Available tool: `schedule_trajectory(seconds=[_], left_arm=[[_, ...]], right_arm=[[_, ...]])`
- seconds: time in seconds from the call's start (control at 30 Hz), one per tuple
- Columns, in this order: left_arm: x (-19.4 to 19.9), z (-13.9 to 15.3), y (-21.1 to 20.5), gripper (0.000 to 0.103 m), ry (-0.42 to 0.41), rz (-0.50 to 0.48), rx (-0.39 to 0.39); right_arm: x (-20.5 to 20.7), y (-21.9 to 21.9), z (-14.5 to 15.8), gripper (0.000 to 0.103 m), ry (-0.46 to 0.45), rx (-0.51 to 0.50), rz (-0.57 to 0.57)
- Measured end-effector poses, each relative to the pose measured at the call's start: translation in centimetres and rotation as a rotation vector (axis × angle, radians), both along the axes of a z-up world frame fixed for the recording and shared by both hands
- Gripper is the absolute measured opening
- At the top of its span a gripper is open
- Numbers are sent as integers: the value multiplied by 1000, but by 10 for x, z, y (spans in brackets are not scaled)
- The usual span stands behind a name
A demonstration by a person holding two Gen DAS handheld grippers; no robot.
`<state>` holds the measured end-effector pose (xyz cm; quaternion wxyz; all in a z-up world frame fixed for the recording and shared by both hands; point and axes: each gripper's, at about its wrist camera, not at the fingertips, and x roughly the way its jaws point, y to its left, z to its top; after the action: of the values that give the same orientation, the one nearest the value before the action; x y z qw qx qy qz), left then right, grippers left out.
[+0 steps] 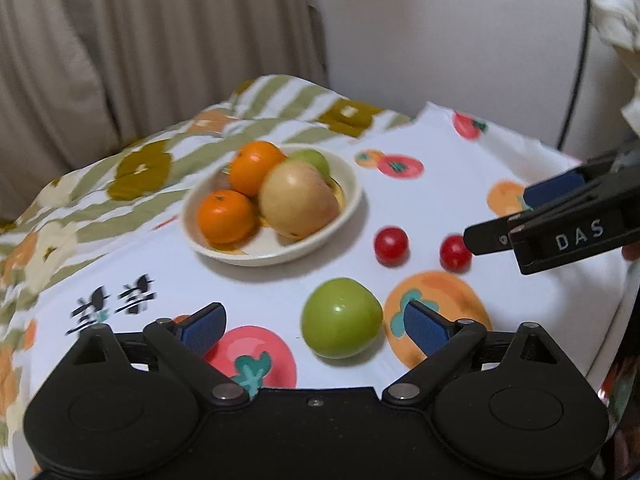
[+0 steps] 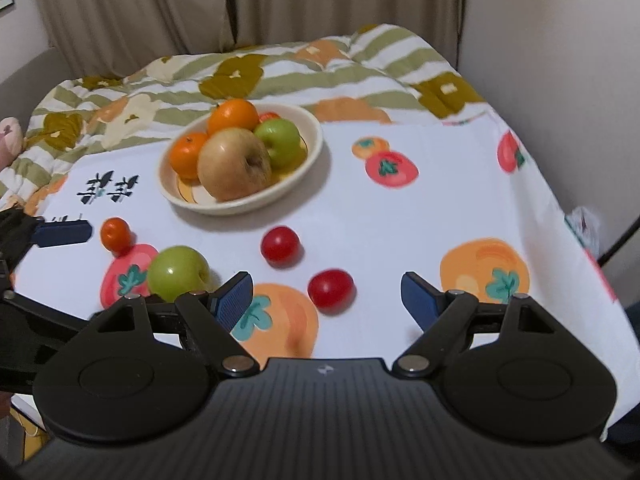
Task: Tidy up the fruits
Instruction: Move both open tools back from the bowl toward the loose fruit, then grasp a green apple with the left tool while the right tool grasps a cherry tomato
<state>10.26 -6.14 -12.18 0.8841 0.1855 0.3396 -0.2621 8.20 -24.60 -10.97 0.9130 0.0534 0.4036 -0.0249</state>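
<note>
Both cameras ride low over the cloth (image 1: pixel 248 280), close in, tilted down along their fingers. The left looks from the near-left, the right from the near-right. Both catch the bowl (image 1: pixel 352 184) (image 2: pixel 312 136) and the curtain (image 2: pixel 140 8).

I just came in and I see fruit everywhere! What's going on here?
A person is tidying fruit with a hand-held gripper in each hand. The bowl already holds two oranges, a big apple and a green fruit. Still loose on the tablecloth are a green apple, two red tomatoes and a small orange tomato. The left hand-held gripper is open, close to the green apple. The right hand-held gripper is open near a red tomato. Neither holds anything.
</note>
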Motion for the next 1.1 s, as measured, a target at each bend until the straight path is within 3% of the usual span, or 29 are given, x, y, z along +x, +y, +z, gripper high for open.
schedule_trajectory(seconds=[0.3,0.5,0.63,0.77,1.1], left_arm=[[18,-30,-15,76,51,-117,64],[20,-36,-17,72,63,-132,74],[21,-37,-17,61,61,-133,76],[25,-37,-15,61,71,-127,56],[20,-35,-12,61,67,-110,55]], right_arm=[[9,-1,-24,93,40,10,-20],[16,1,-32,92,49,20,-25],[18,1,-33,88,55,15,-24],[20,1,-35,81,64,13,-19],[31,2,-42,74,73,-4,-7]])
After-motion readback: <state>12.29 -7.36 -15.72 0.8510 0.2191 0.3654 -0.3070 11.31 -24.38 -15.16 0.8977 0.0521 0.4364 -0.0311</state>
